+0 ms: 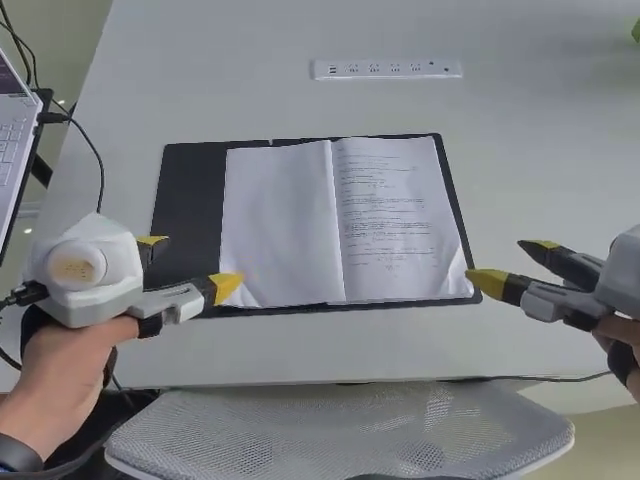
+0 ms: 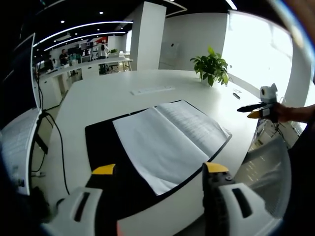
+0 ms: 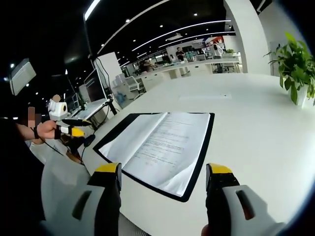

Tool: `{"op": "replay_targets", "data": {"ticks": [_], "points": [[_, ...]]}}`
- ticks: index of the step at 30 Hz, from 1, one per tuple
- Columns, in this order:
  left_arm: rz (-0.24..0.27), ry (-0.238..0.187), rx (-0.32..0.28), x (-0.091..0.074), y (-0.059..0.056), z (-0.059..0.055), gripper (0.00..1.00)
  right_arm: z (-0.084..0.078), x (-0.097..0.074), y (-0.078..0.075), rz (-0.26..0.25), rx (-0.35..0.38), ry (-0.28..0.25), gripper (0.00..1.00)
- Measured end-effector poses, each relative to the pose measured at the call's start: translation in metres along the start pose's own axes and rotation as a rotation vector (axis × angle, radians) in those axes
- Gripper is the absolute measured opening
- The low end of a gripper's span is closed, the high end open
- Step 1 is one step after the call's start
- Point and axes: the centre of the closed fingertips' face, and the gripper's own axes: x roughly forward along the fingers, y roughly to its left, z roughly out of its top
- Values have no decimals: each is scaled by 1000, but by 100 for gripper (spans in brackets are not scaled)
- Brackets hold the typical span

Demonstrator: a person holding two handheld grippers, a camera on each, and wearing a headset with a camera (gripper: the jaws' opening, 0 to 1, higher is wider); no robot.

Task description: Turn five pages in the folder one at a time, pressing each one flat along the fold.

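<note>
Open folder (image 1: 310,225) lies on the worktop (image 1: 250,90); left tool (image 1: 188,264) hovers at its near left corner, right tool (image 1: 512,262) at its right, both spread.

Tabletop (image 1: 300,60): white, large, rounded corner, with one white power strip (image 1: 386,69) lying near its far side. Potted green plant (image 2: 211,69) at the far end, next to a bright window (image 2: 253,49). White square column (image 2: 147,34). Dark ceiling with curved strip lights (image 2: 74,28) and spotlights. Rows of white desks (image 2: 83,69) beyond. Grey mesh chair (image 1: 340,430) at the near edge.
</note>
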Motion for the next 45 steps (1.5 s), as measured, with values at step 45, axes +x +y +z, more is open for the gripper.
{"op": "replay_targets", "data": {"ticks": [45], "points": [[-358,-1,264,116,-164,78,60,-5,-21,-3,-23,45,-27,68]]}}
